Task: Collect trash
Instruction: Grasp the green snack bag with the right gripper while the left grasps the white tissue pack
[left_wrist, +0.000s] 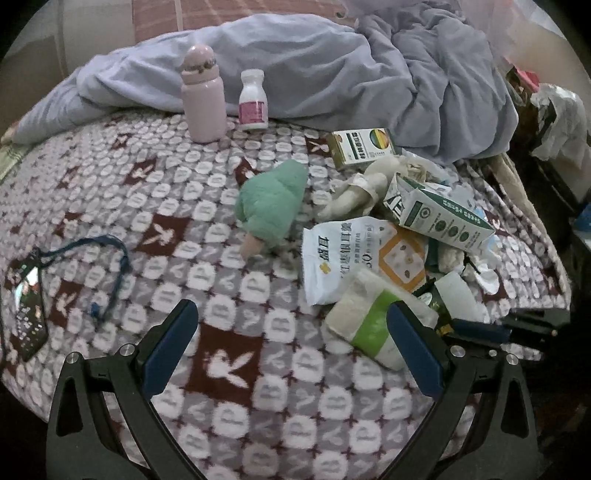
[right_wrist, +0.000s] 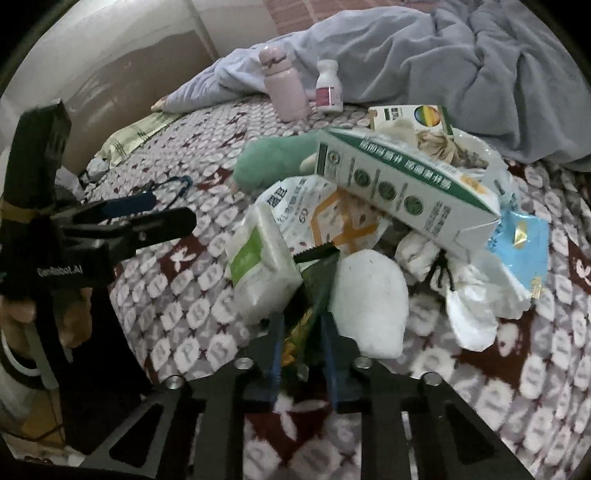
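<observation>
A heap of trash lies on the patterned bed blanket (left_wrist: 229, 354): a green-and-white carton (left_wrist: 443, 218) (right_wrist: 402, 192), a white printed pouch (left_wrist: 347, 254) (right_wrist: 321, 214), a tissue pack with a green band (left_wrist: 373, 321) (right_wrist: 258, 266), crumpled tissues (right_wrist: 469, 306) and a blue wrapper (right_wrist: 521, 236). My left gripper (left_wrist: 291, 350) is open and empty, just left of the tissue pack. My right gripper (right_wrist: 303, 350) is shut on a dark green wrapper (right_wrist: 314, 288) at the near edge of the heap, beside a white wad (right_wrist: 369, 302).
A pink flask (left_wrist: 203, 96), a white pill bottle (left_wrist: 253, 99), a green-striped box (left_wrist: 362, 146), a green plush toy (left_wrist: 273, 206) and a beige plush (left_wrist: 362, 188) lie on the bed. A phone on a blue lanyard (left_wrist: 26, 314) lies left. A lilac duvet (left_wrist: 332, 70) is bunched behind.
</observation>
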